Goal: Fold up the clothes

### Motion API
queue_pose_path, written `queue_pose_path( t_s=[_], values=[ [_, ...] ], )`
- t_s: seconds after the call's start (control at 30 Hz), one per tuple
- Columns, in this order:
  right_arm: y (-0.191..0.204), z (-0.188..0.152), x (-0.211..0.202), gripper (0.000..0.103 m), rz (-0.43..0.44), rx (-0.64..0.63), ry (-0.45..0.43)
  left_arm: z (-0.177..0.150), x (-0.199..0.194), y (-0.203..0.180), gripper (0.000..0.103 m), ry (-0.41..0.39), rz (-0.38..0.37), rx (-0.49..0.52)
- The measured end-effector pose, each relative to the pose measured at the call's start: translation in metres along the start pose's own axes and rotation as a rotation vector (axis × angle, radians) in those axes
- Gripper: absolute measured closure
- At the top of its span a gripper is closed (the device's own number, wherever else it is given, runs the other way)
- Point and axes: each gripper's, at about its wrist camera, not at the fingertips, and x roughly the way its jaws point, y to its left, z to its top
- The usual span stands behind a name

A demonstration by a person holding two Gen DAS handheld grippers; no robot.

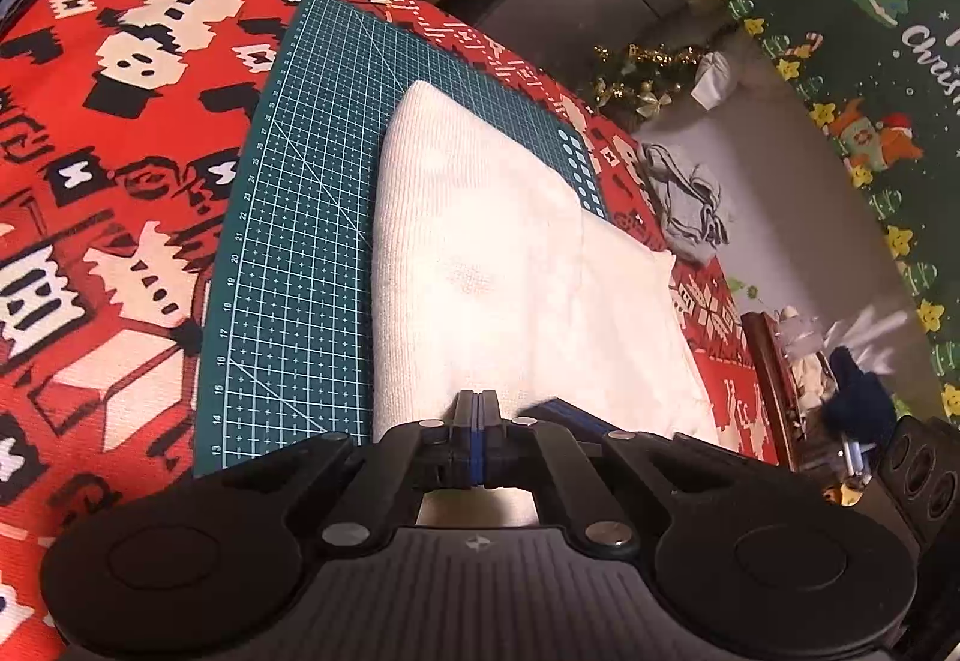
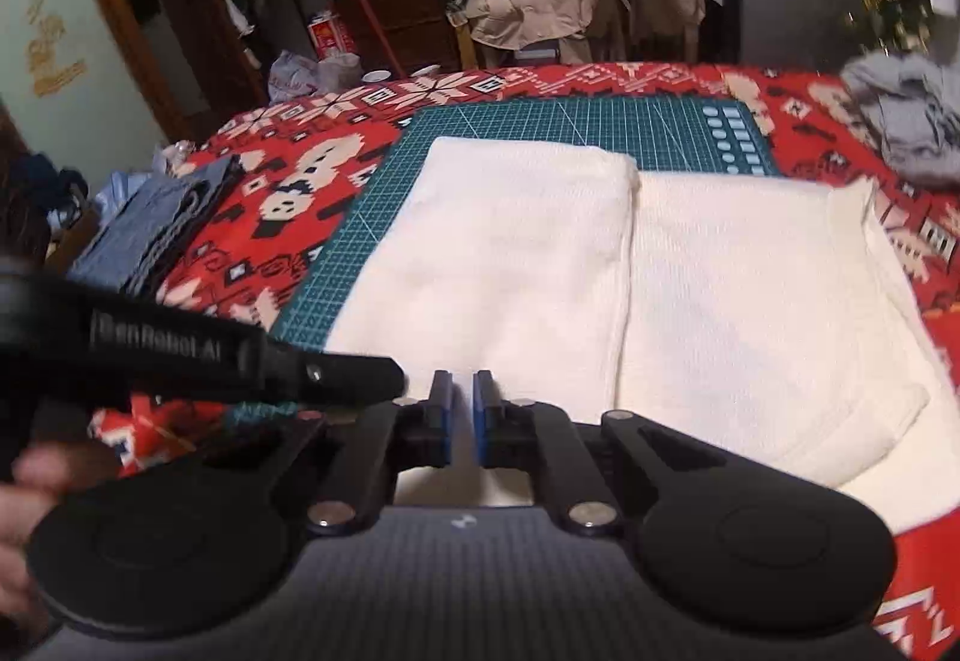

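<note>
On the tabletop, under a red patterned cover (image 1: 120, 150), lying flat across a green mat (image 1: 300, 241) and spilling past its 3 o'clock edge onto the cover: white cloth (image 1: 480, 253), folded once, with one layer overlapping the other along a seam running from 12 to 6 o'clock.

At 6 o'clock on the cloth's near edge, hovering or resting, contact not clear: left claw (image 1: 477, 403), pressing its blue pads fully together, pointing down toward 12. Not showing whether any cloth is being pinched.

Just beside it, toward 3 o'clock, pointing the same way over the same near edge: right claw (image 2: 462, 391), sitting almost closed with only a thin slit showing between the pads. Grip on the cloth not clear either.

Sitting at 9 o'clock on the cover, well apart from the mat: folded denim (image 2: 150, 229). Lying crumpled at 2 o'clock near the far corner: grey garment (image 2: 906, 126).
</note>
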Motion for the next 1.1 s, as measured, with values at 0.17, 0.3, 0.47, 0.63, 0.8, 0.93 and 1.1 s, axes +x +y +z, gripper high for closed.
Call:
queue_pose_path(
  t_s=[0.17, 0.3, 0.47, 0.63, 0.8, 0.93, 1.1],
  values=[
    [-0.015, -0.007, -0.008, 0.103, -0.001, 0.036, 0.021, -0.009, -0.009, -0.008, 0.102, -0.002, 0.035, 0.08],
    [-0.022, -0.012, -0.017, 0.103, -0.011, 0.04, 0.021, -0.014, -0.015, -0.007, 0.102, -0.006, 0.047, 0.124],
    [-0.026, -0.015, -0.029, 0.103, 0.001, 0.058, 0.031, -0.021, -0.022, -0.009, 0.102, -0.005, 0.057, 0.147],
    [-0.03, -0.01, -0.048, 0.098, 0.029, 0.094, 0.002, -0.018, -0.023, -0.013, 0.103, -0.005, 0.046, 0.141],
    [-0.029, -0.008, -0.038, 0.098, -0.007, 0.081, 0.011, -0.017, -0.018, -0.014, 0.103, 0.016, 0.048, 0.149],
    [-0.044, -0.02, -0.044, 0.09, -0.004, 0.113, 0.034, -0.02, -0.026, -0.01, 0.103, 0.011, 0.041, 0.134],
    [-0.054, -0.019, -0.049, 0.089, 0.028, 0.162, 0.019, -0.017, -0.029, -0.015, 0.103, 0.006, 0.01, 0.13]
  ],
)
